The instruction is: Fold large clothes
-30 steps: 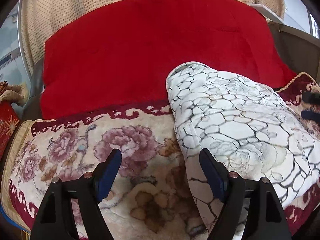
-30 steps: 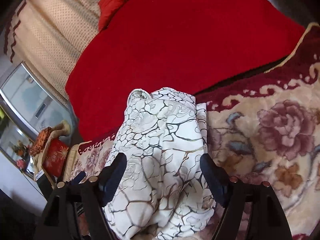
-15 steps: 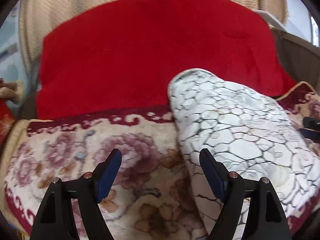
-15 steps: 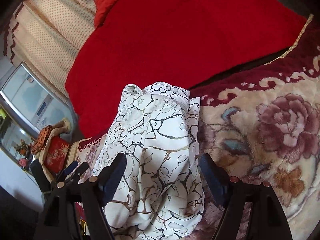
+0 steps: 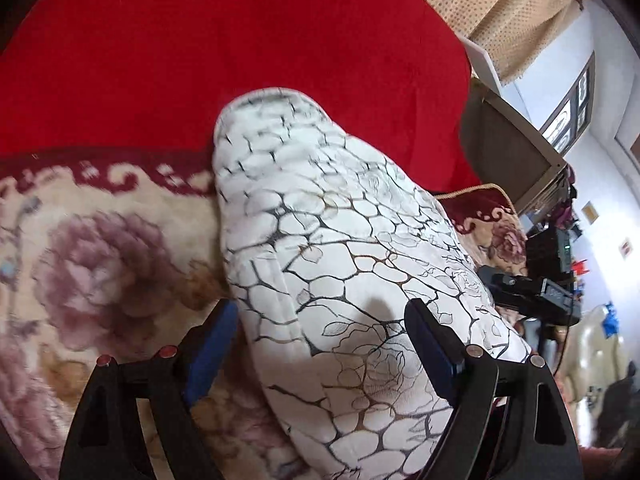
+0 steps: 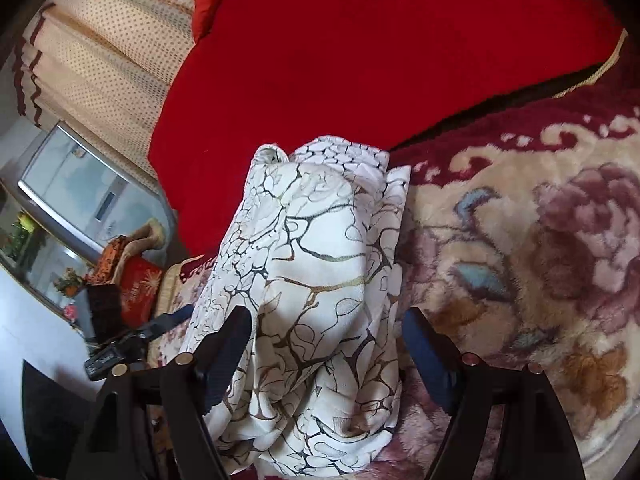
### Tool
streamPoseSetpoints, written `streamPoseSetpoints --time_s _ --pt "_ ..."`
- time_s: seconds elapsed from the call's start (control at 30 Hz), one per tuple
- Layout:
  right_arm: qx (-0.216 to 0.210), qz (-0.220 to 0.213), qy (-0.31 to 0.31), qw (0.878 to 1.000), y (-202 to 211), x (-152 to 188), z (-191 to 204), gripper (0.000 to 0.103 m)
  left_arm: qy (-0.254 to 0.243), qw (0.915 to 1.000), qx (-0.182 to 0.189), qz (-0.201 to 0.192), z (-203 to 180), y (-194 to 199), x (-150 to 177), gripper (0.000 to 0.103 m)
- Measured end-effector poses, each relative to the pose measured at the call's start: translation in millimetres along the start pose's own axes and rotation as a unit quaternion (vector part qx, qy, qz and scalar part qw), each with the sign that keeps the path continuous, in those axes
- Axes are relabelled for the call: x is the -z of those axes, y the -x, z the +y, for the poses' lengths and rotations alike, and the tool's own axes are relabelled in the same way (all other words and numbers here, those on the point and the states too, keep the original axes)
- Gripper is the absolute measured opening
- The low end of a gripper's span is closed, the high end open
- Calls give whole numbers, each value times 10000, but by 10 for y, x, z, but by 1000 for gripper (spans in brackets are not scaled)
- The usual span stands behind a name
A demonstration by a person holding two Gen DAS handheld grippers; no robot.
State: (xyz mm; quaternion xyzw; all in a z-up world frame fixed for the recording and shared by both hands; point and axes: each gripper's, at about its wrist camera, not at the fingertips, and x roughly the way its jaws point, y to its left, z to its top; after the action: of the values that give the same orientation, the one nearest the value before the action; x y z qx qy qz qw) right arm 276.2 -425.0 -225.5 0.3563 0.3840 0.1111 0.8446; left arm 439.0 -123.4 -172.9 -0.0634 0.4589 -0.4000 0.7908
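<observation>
A white garment with a black and gold crackle print (image 5: 344, 264) lies folded in a long bundle on a floral plush blanket (image 5: 100, 264). My left gripper (image 5: 320, 320) is open, its fingers either side of the bundle's near end. In the right wrist view the same garment (image 6: 316, 272) lies bunched between the fingers of my open right gripper (image 6: 326, 332). Neither gripper clamps the cloth. The other gripper shows at the right edge of the left wrist view (image 5: 532, 292) and at the left of the right wrist view (image 6: 132, 340).
A red blanket (image 5: 240, 52) covers the sofa back behind the garment. Beige dotted curtains (image 6: 100, 48) hang behind. A red box (image 6: 136, 288) and clutter stand by a mirror (image 6: 76, 184) off the sofa's left end. A grey panel (image 5: 508, 152) stands at the right.
My left gripper has swung right and tilted, so the garment now lies between its fingers. My right gripper has moved closer over the bundle. Both stay open.
</observation>
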Motion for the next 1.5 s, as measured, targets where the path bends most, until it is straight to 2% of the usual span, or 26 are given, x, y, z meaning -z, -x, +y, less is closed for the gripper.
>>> streamPoseSetpoints --time_s 0.17,0.37,0.47,0.6,0.73,0.83,0.9,1.1,1.17,1.23,1.5 --pt "-98 303 -183 9993 -202 10 -137 84 212 9990 341 209 52 -124 -15 86" --pt "-867 648 -699 9917 -472 17 -332 87 392 9970 518 416 136 -253 -26 89" --pt "-1141 722 -672 9886 -607 0 -318 90 537 9954 646 472 183 -292 -27 92" --pt "-1443 742 -564 9851 -723 2 -236 93 590 9947 699 475 179 -366 -10 97" --pt "-1387 690 -507 9866 -777 20 -163 93 387 9973 514 353 23 -413 23 98" --pt "-1214 626 -471 9895 -796 46 -93 89 346 9981 453 224 -27 -402 35 98" --pt "-1120 601 -485 9907 -809 55 -36 78 343 9985 406 153 -41 -383 28 95" --pt "-925 400 -302 9944 -736 52 210 58 243 9996 132 -85 -130 -268 20 76" --pt "-876 305 -191 9955 -687 33 329 55 277 9994 103 -180 -112 -192 5 67" --pt "-868 228 -63 9959 -651 27 450 53 296 9990 58 -327 -100 -69 -8 63" --pt "-960 -182 711 9927 -458 115 1078 50 60 9959 -373 -821 -246 549 104 63"
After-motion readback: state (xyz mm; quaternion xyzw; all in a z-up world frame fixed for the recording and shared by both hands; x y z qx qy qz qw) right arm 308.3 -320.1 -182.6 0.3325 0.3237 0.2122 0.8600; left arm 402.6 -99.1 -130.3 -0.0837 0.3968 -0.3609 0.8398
